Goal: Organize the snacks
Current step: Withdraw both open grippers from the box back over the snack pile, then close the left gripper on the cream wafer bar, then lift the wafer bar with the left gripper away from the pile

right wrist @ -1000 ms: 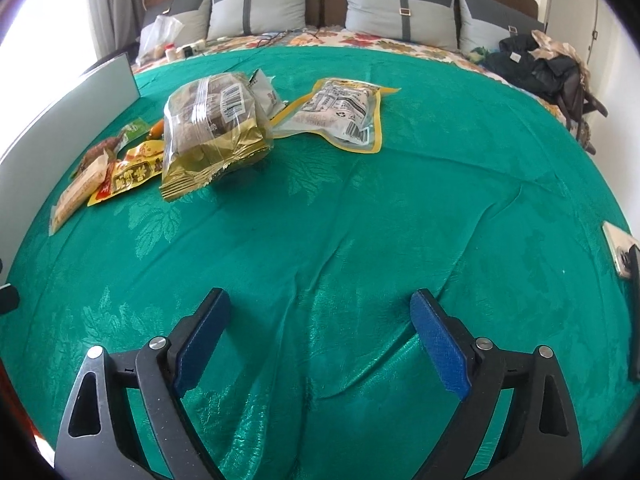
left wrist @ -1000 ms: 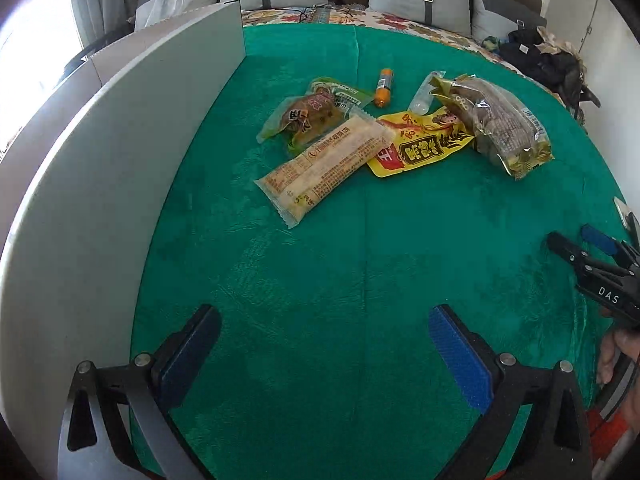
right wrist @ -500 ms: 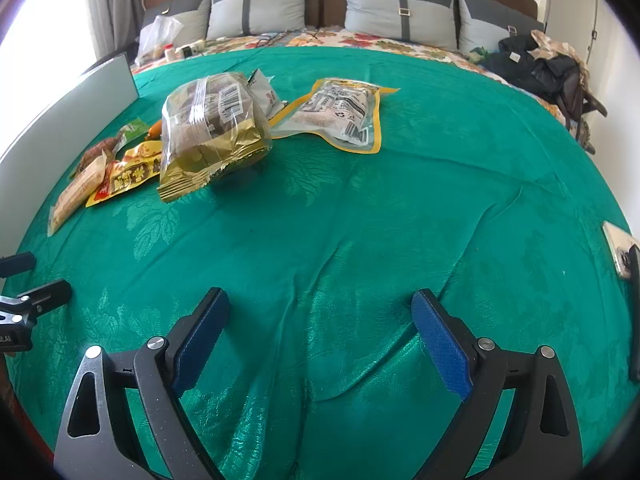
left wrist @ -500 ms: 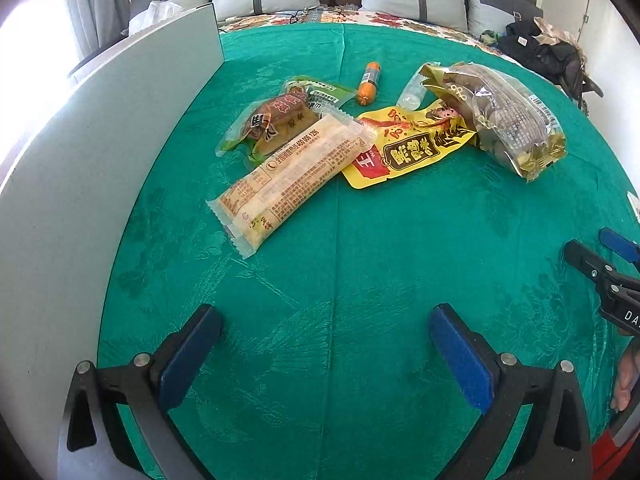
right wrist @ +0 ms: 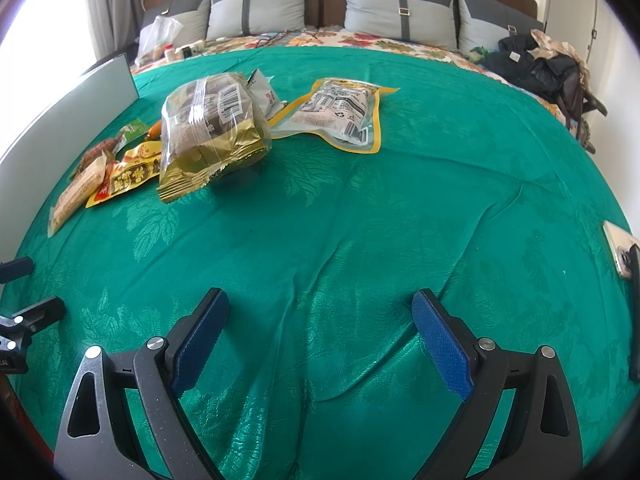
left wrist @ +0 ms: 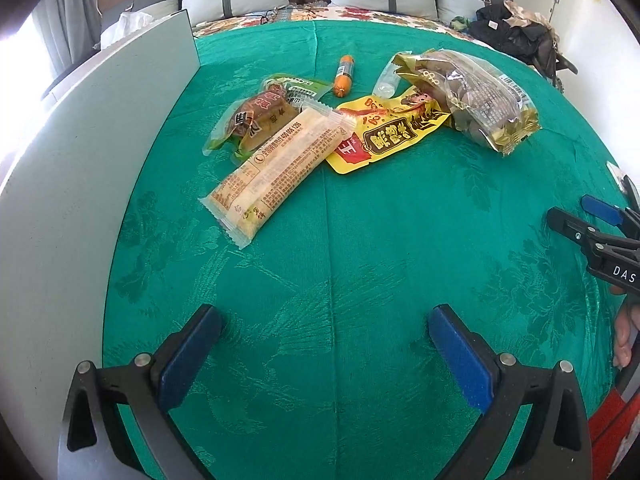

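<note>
Snack packs lie on a green cloth [left wrist: 360, 248]. In the left wrist view I see a long beige biscuit pack [left wrist: 276, 168], a brown snack pack [left wrist: 256, 120], a yellow pouch [left wrist: 388, 134], an orange sausage [left wrist: 344, 76] and a gold bag of brown sweets [left wrist: 472, 96]. The right wrist view shows the gold bag [right wrist: 208, 124], a yellow-edged white pouch [right wrist: 344, 108] and the yellow pouch [right wrist: 128, 172]. My left gripper [left wrist: 324, 344] is open and empty, well short of the biscuit pack. My right gripper [right wrist: 320, 328] is open and empty over bare cloth.
A grey board [left wrist: 60, 184] stands upright along the cloth's left side. Pillows [right wrist: 400, 12] and a dark bag [right wrist: 544, 68] are at the back. A phone [right wrist: 620, 252] lies at the right edge. The right gripper shows in the left view [left wrist: 592, 228].
The left gripper has swung right and forward, so the snacks sit nearer and more central. The right gripper has barely moved; the left gripper has come into its view at the left edge.
</note>
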A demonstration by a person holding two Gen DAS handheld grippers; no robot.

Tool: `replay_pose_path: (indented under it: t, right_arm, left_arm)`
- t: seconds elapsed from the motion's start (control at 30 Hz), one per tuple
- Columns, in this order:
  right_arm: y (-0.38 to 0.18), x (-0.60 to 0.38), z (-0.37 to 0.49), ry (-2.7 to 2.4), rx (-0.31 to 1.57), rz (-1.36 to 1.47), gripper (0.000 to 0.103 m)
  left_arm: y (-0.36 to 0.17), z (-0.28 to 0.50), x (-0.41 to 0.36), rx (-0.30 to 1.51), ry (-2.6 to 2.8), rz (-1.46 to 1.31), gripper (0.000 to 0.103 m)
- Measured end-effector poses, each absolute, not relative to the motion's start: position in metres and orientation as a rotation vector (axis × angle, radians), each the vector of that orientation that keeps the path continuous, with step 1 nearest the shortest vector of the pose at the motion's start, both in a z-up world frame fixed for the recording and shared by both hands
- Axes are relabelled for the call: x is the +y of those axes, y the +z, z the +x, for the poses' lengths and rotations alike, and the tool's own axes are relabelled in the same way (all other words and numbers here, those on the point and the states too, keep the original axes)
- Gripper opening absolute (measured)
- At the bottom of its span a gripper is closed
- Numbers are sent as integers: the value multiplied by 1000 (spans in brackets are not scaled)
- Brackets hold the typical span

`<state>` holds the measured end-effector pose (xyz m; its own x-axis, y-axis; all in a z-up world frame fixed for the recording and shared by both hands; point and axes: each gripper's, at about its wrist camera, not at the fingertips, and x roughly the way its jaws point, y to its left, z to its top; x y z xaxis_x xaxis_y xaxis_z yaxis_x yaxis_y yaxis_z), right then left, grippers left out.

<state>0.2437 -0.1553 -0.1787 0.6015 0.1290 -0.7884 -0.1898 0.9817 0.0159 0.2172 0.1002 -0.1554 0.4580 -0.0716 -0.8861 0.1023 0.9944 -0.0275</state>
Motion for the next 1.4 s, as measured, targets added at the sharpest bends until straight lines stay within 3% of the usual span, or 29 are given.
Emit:
replay_pose_path:
  t: [0.2,0.43,0.8,0.9,0.97,1.07,1.4]
  right_arm:
    - [-179,-155,244,185,907,-72,95]
    - [-179,-156,244,185,907,-72,95]
    - [-179,-155,243,186,907,-71,95]
    - [-179,-156,244,186,907,-71,95]
    - [-179,-156,244,186,907,-71,95]
    - [-179,-156,244,186,907,-71,95]
    - [-179,-156,244,186,907,-71,95]
  left_arm:
    - [-121,252,113,1049,-129,38,103]
    - [-142,302,106,1135,-109,226,103]
    - [-159,319,142,1191,-107,59,100]
    - [-153,310,141,1149,-134,73,78]
    - [-148,302,137,1136,-145,74,48]
    - [-144,289,134,1142,-148,64,32]
    - [-142,231,117,1170,-149,-24,31]
